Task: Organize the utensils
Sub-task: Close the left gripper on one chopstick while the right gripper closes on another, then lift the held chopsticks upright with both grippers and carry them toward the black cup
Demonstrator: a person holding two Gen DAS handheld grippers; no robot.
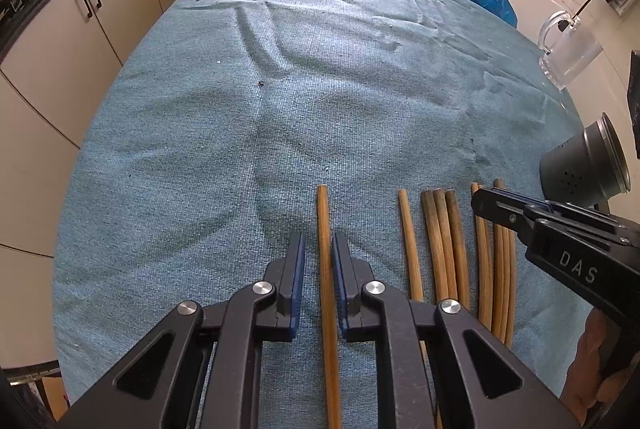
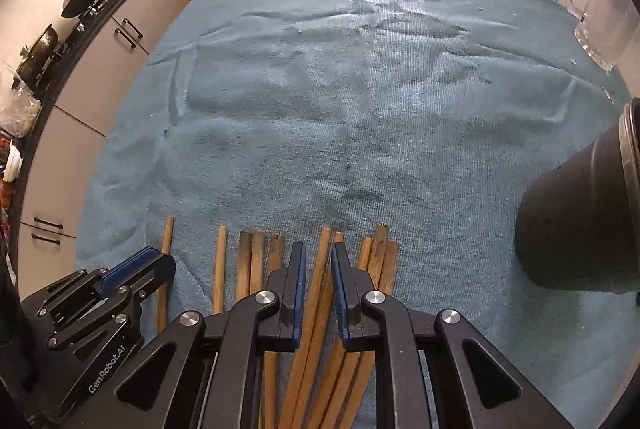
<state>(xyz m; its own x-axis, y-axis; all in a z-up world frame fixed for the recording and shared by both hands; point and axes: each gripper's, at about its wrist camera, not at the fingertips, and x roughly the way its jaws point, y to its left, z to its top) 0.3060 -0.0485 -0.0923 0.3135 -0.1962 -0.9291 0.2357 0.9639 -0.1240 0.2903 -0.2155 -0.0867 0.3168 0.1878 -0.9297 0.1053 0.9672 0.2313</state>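
Chopsticks (image 1: 448, 249), slender worn wood, on ribbed cloth (image 1: 280, 109).

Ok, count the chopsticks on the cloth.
10 chopsticks in a row on the cloth: one inside the left gripper, one alone beside it, three together, five at the right gripper. Others may hide under the grippers.

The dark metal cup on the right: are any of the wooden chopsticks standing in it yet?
No. The dark metal cup shows no sticks in it, while the wooden chopsticks lie flat in a row on the blue cloth.
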